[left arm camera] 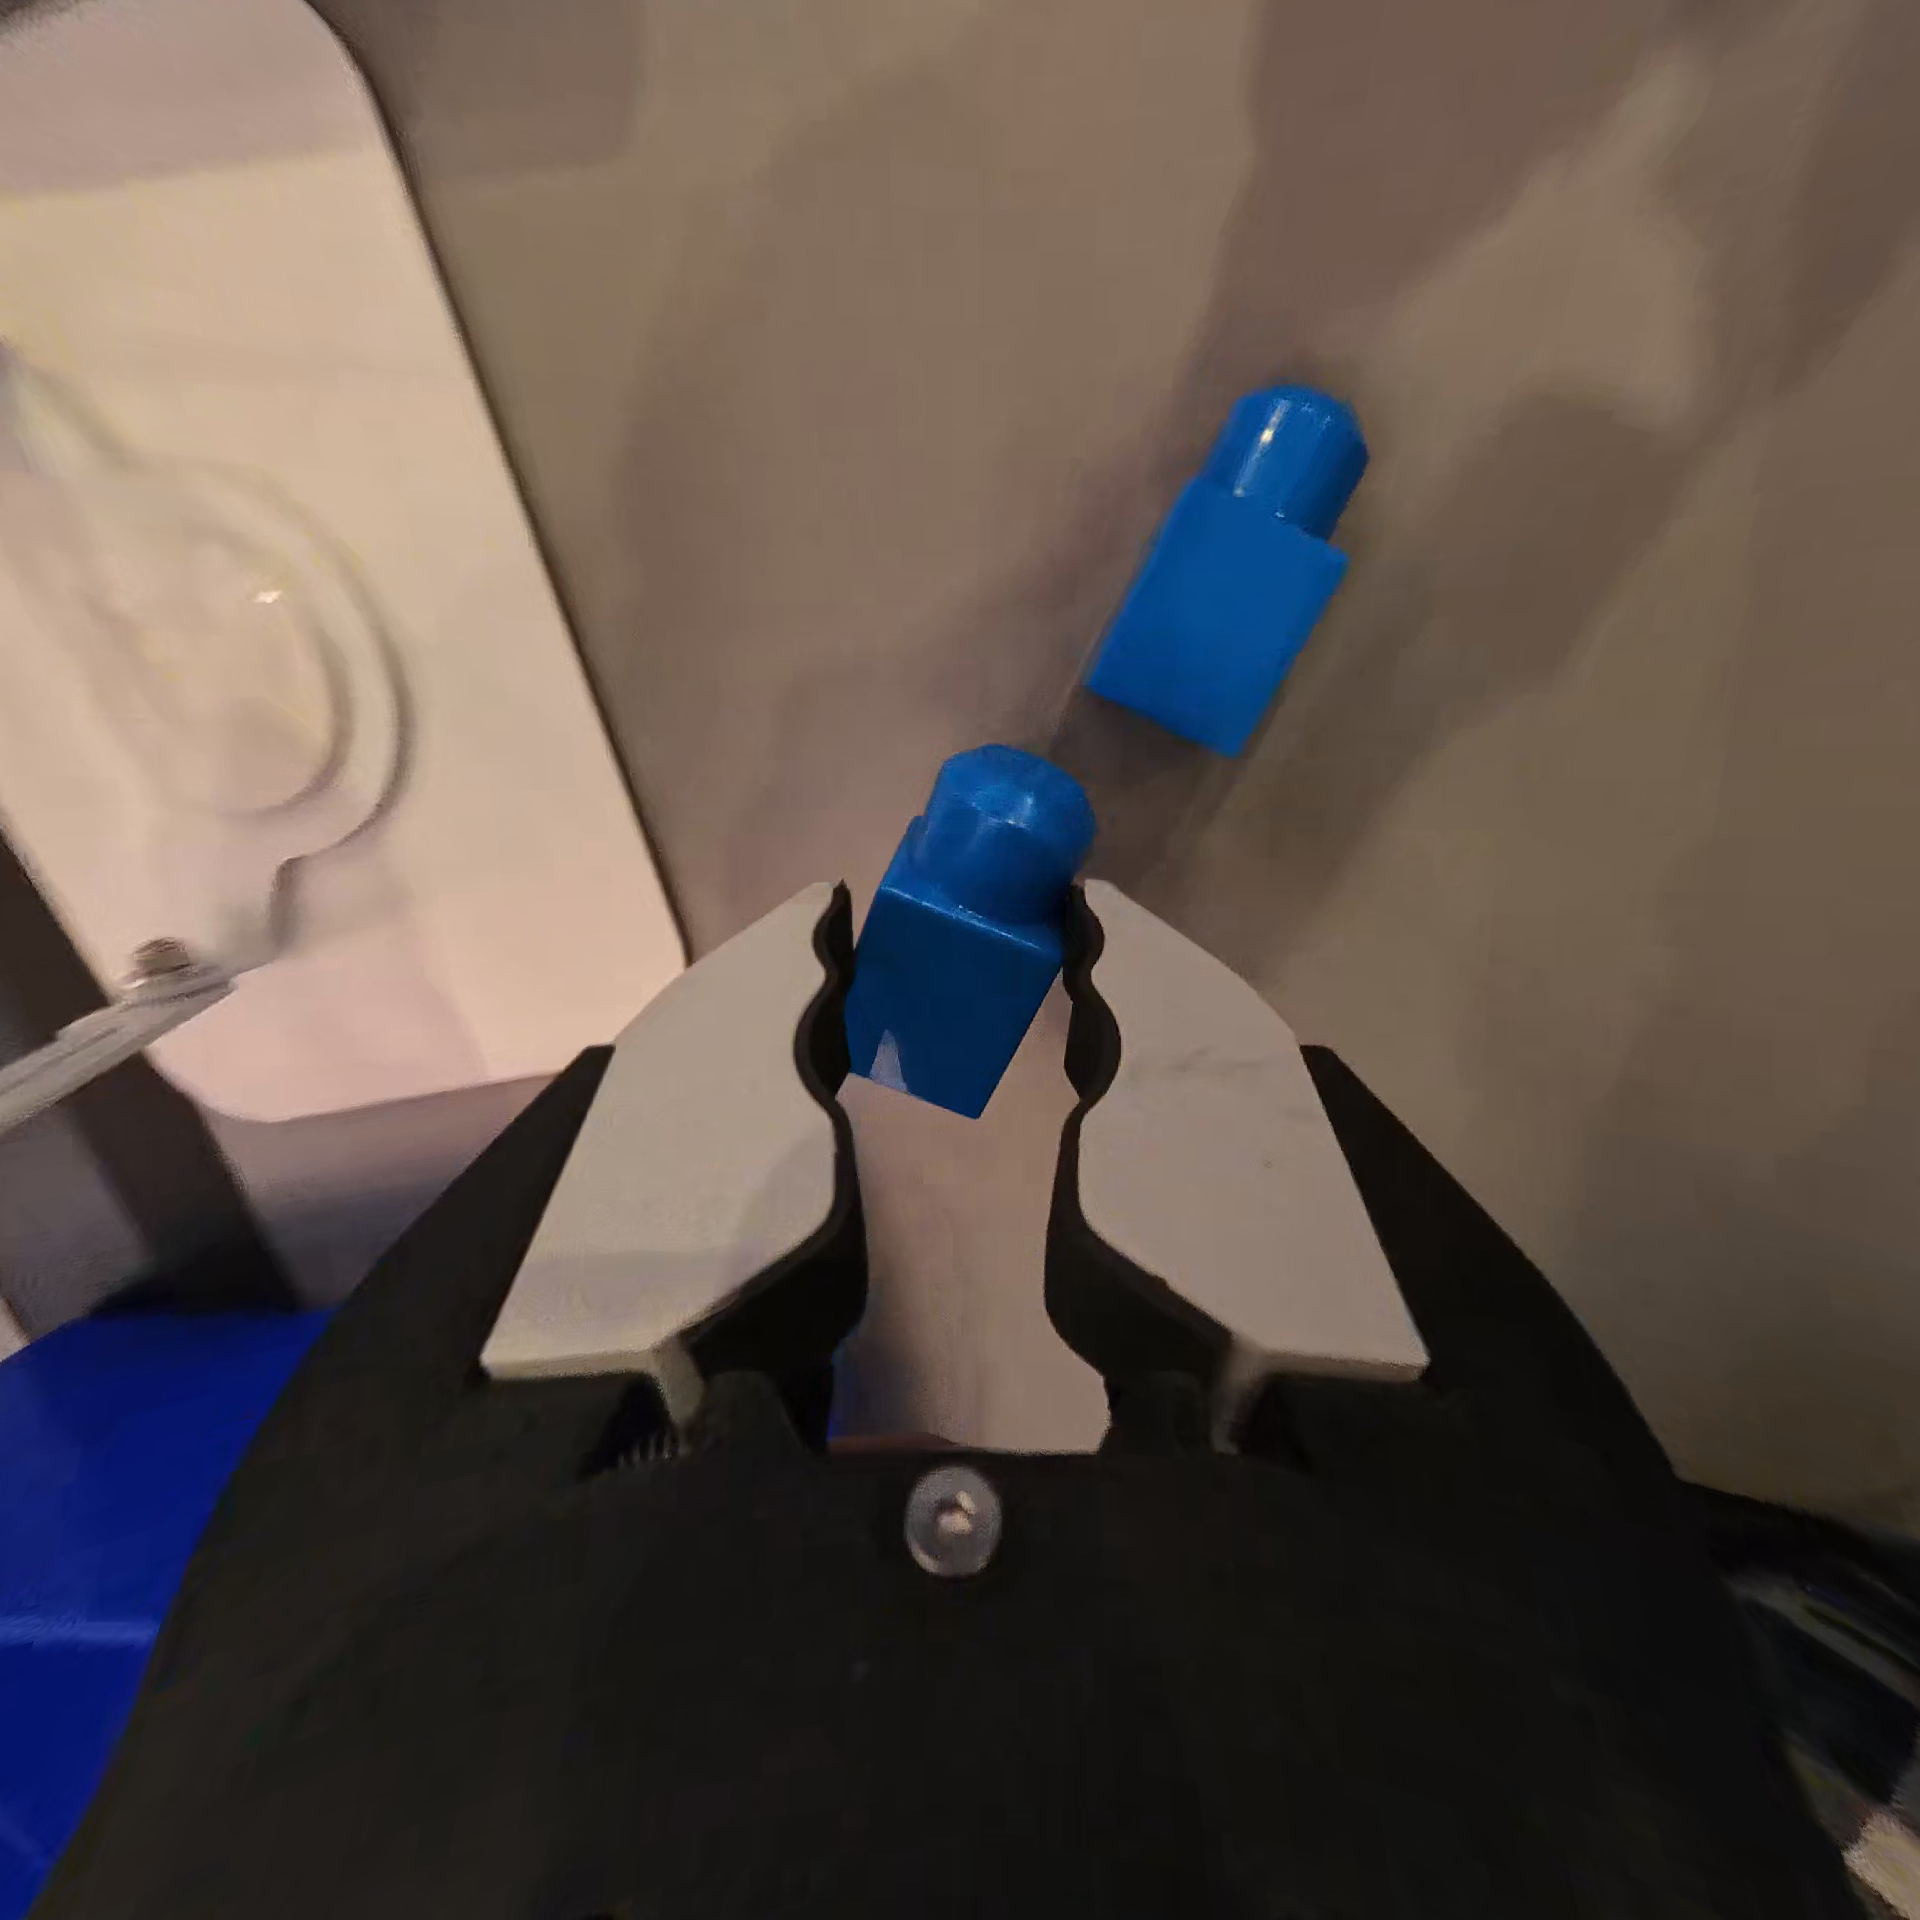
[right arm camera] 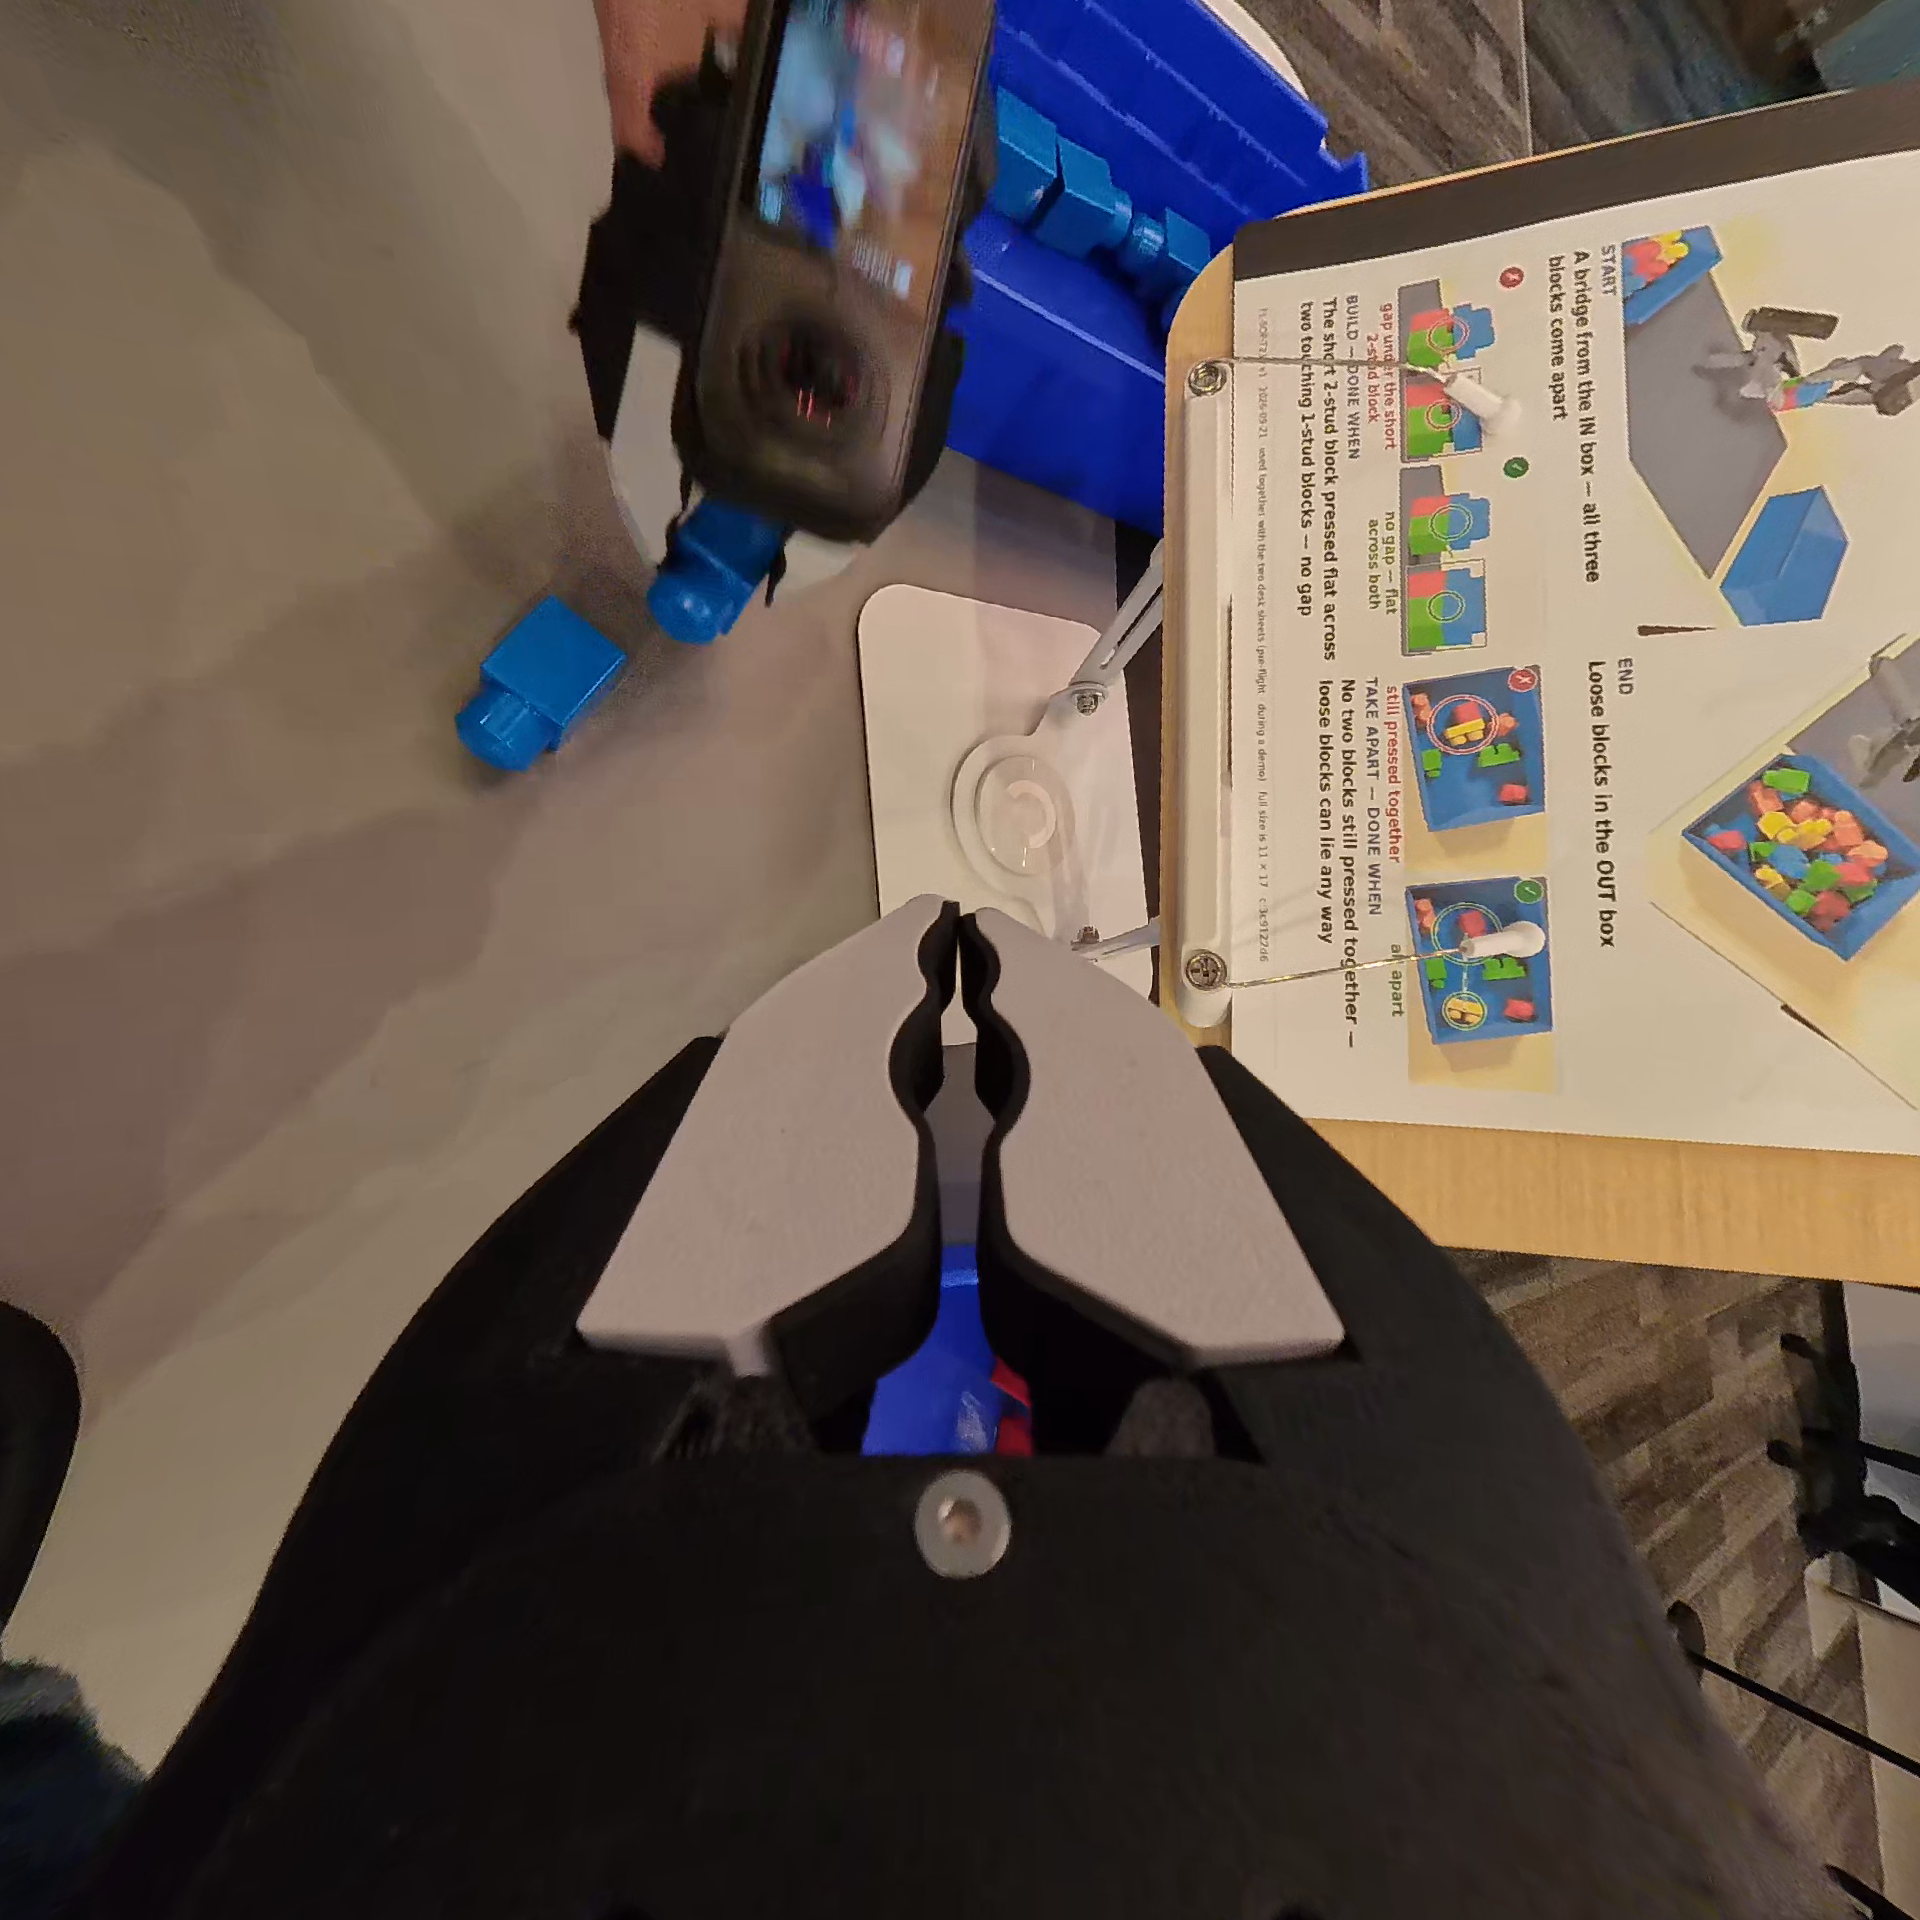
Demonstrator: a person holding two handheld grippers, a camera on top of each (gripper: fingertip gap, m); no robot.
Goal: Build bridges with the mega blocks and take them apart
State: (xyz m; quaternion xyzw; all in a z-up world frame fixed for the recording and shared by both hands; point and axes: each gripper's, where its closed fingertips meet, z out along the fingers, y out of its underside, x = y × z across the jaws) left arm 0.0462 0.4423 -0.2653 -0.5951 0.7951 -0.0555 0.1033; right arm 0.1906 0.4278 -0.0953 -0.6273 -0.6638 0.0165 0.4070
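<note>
Left gripper point(left arm camera: 961, 966) pinches blue block point(left arm camera: 961, 961); right gripper point(right arm camera: 958, 935) pressed together beside printed sheet point(right arm camera: 1558, 675)

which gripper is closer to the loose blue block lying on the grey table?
Left. The left gripper, gripping another blue block, is just short of the loose blue block. The right gripper, shut, sits well back beside the white stand base.
</note>
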